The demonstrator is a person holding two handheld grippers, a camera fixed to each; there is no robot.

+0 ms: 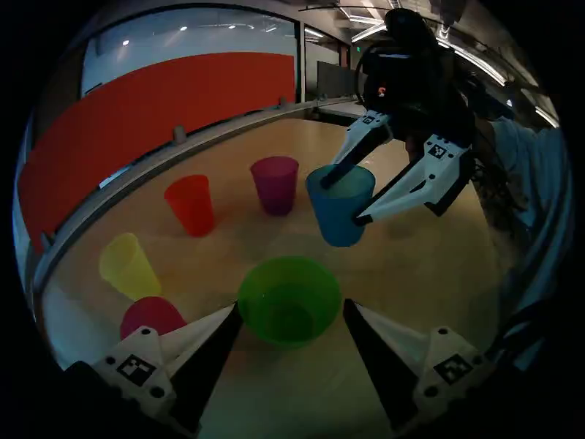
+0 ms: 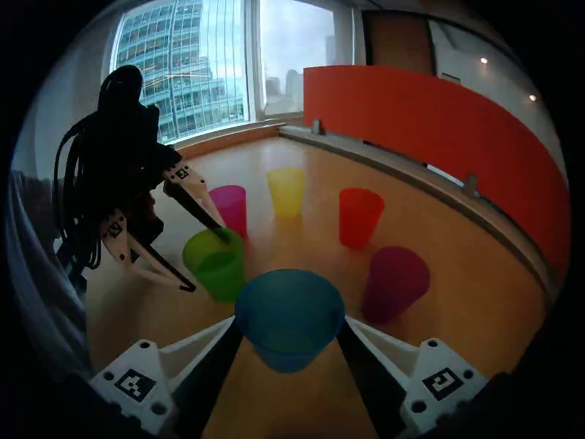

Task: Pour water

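Left gripper [image 1: 291, 307]: fingers apart by the width of the green cup [image 1: 290, 289] and pressing on its two sides just under the rim. The right gripper view shows the same hold from the side, one fingertip at the rim and one lower on the wall.

Right gripper [image 2: 289, 323]: clamped on the blue cup [image 2: 289, 311], a finger against each side. In the left gripper view this cup sits tilted slightly between the fingers, above the table [image 1: 409, 256].

The two held cups are near each other but apart, mouths up. Both are darker toward the bottom; I cannot tell a water level in either.

Standing on the wooden table, left gripper view: purple cup [image 1: 275, 184], orange-red cup [image 1: 191, 205], yellow cup [image 1: 129, 265], pink cup [image 1: 151, 316], in a loose arc behind the green cup.

Markings: black-and-white square tags [image 1: 137, 368] on the gripper fingers, a pattern and not text. The cups are plain translucent colour.

Background: red partition [image 1: 153, 117] along the table edge; window [image 2: 197, 66] with a glass tower outside.
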